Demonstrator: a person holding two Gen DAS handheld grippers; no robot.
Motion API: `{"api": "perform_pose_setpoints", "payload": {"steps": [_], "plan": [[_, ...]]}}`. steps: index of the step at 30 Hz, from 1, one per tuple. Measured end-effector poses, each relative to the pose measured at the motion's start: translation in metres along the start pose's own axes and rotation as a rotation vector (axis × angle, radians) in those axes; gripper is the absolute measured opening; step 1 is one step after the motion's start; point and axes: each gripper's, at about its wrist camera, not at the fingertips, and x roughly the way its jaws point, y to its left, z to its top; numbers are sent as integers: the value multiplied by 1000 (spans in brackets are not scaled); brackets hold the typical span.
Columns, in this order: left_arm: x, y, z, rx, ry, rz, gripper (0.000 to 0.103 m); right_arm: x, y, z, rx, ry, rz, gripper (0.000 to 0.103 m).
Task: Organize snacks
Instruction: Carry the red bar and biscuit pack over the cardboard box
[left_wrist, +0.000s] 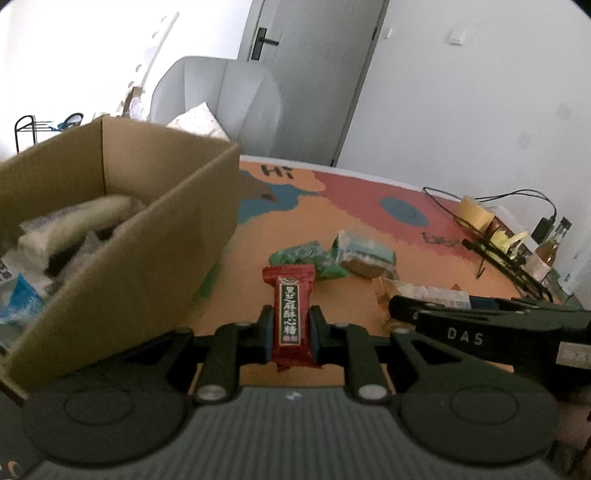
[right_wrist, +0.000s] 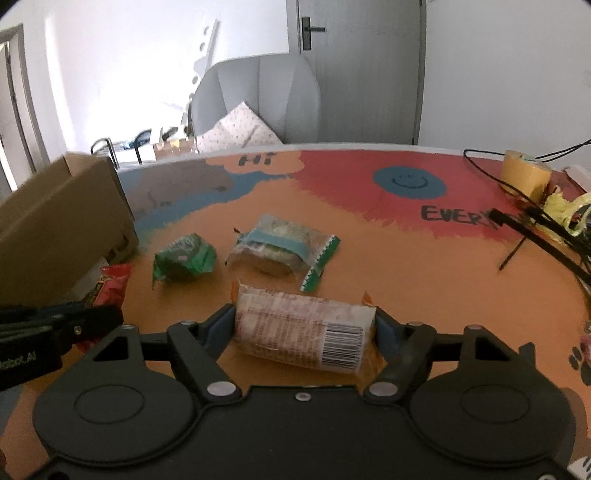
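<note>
My left gripper (left_wrist: 291, 318) is shut on a dark red candy bar (left_wrist: 290, 314) with Chinese writing, held above the table beside the open cardboard box (left_wrist: 155, 236). The box holds several snack packets (left_wrist: 74, 225). My right gripper (right_wrist: 304, 322) is shut on a clear orange-edged snack packet (right_wrist: 303, 332) with a barcode. On the table ahead lie a green wrapped snack (right_wrist: 184, 258) and a clear cake packet with a blue band (right_wrist: 277, 247); both also show in the left wrist view, the green snack (left_wrist: 306, 258) and the cake packet (left_wrist: 364, 254). The red bar also shows in the right wrist view (right_wrist: 109, 284).
The table has an orange, red and blue painted top (right_wrist: 406, 266). Rolls of tape (right_wrist: 524, 173), black cables (right_wrist: 535, 229) and a bottle (left_wrist: 550, 247) crowd the right edge. A grey chair (right_wrist: 258, 96) with a cushion stands behind the table, before a door (right_wrist: 354, 66).
</note>
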Motion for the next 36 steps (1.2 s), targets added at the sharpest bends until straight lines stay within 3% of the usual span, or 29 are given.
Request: {"api": "perform_pose_setpoints", "payload": {"steps": [13,21,36], "plan": [[-50,5,23,17,-101,0,18,-49,17,24,6,-106,70,73],[-84,27,42,4,-170,16,18,-70,43,43,-21,-163,123,73],[-109,77,49,-33,-185,69,18,-75,97,60,-84,-190,191,73]]}}
